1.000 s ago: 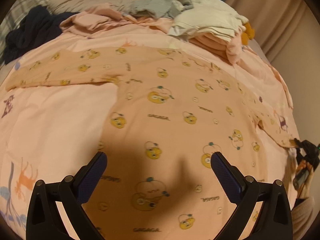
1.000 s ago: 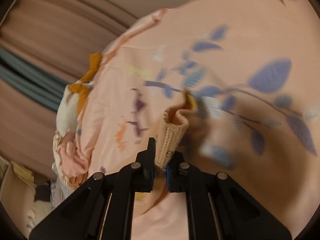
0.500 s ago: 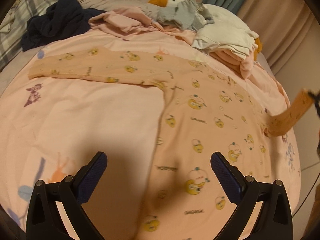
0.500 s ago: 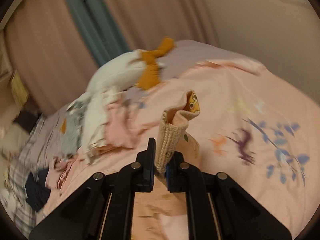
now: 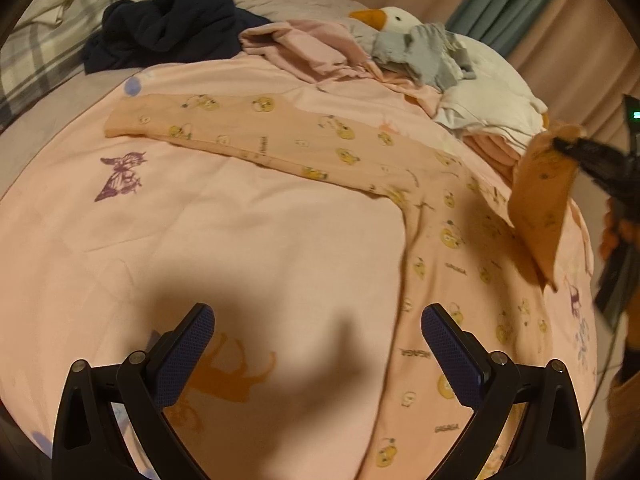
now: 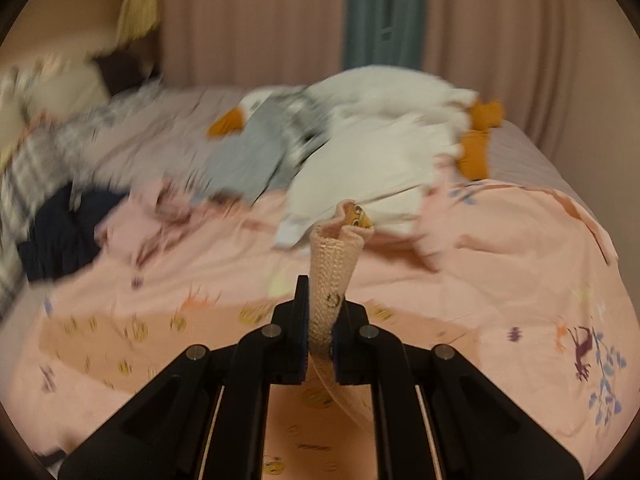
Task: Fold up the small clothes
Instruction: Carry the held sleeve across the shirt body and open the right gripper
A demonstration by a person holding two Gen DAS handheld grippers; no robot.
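Looking over the bed [image 5: 240,240], there's one peach top with yellow chick prints [image 5: 436,240] spread flat on the pink sheet, one sleeve [image 5: 240,132] stretched out flat toward the far left, the other sleeve [image 5: 540,200] lifted off the bed on the right. The right tongs [image 6: 320,336] are clenched on that raised sleeve's ribbed cuff [image 6: 332,264], which sticks up between the two fingers; from the left wrist view you can see those same tongs at the right edge, dark and blurry, with the sleeve hanging down from them. The left tongs [image 5: 318,352] are spread wide with nothing in them, hovering over the near part of the sheet, just left of the top's body. Both blue pads [image 5: 184,356] show clearly. Behind the top there's a heap of other stuff: one navy garment [image 5: 168,20] bunched near the plaid bedding, one crumpled pink piece [image 5: 304,48], one gray piece [image 5: 424,56] draped over one white goose plush [image 5: 396,20], and one stack of white folded cloth [image 5: 492,108] next to it. One purple butterfly print [image 5: 120,176] sits on the sheet just below the flat sleeve. The right wrist view is pretty motion-blurred on its left side.
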